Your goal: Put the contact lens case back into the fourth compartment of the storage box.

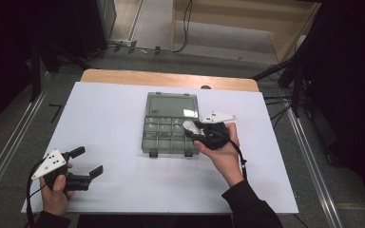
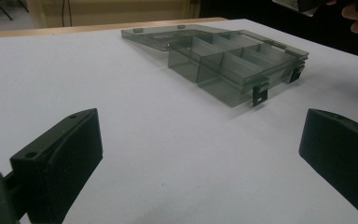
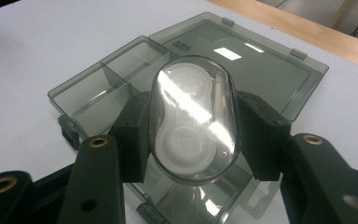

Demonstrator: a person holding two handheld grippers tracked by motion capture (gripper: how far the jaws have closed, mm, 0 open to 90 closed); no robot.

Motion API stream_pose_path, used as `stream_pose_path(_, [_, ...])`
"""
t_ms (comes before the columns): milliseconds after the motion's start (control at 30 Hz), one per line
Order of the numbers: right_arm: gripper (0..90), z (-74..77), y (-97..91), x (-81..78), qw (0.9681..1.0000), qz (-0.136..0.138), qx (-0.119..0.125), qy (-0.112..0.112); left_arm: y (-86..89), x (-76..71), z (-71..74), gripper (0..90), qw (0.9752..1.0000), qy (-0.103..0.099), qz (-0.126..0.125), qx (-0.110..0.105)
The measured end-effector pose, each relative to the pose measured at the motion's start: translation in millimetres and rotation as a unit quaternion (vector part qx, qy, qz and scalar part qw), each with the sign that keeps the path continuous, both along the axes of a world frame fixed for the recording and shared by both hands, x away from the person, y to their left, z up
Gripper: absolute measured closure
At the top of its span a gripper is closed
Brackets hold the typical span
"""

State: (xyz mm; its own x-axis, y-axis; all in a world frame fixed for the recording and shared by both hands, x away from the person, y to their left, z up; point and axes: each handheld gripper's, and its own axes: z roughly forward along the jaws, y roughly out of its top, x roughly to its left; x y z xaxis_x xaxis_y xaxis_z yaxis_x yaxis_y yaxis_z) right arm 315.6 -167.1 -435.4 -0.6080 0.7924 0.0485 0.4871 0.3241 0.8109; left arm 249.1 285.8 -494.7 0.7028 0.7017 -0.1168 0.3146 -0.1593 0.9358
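Now the right gripper (image 3: 193,135) clamps a clear oval plastic case with white inserts (image 3: 193,119) above the open smoky-grey compartment box (image 1: 169,124) at frame centre.
At lower left of the high view, the left gripper (image 1: 89,163) rests with jaws spread wide, empty, on the white table sheet (image 1: 114,109), well apart from the box.

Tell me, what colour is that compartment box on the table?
Smoky translucent grey plastic compartment box, clearest in the right gripper view.
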Motion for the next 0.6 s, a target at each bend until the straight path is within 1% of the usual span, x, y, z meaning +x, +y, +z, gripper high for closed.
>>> stream_pose_path(233, [46.6, -1.0, -7.1, 6.5, 0.9998, -0.019, 0.004, 0.001, 0.1, -0.2, 0.0, 0.0, 1.0, -0.001, -0.001, -0.001])
stream_pose_path(333, [46.6, -1.5, -9.7, 9.6, 0.9997, -0.022, 0.007, 0.001, 0.0, -0.3, 0.0, 0.0, 1.0, -0.001, -0.001, -0.002])
stream_pose_path(400, [46.6, -1.9, -11.3, 12.1, 0.9996, -0.027, 0.004, -0.001, 0.1, -0.3, 0.1, 0.0, 1.0, -0.001, -0.001, -0.002])
stream_pose_path(600, [46.5, -3.2, -15.4, 19.8, 0.9993, -0.038, 0.005, 0.006, 0.2, -0.3, 0.0, 0.0, 1.0, -0.001, -0.001, -0.003])
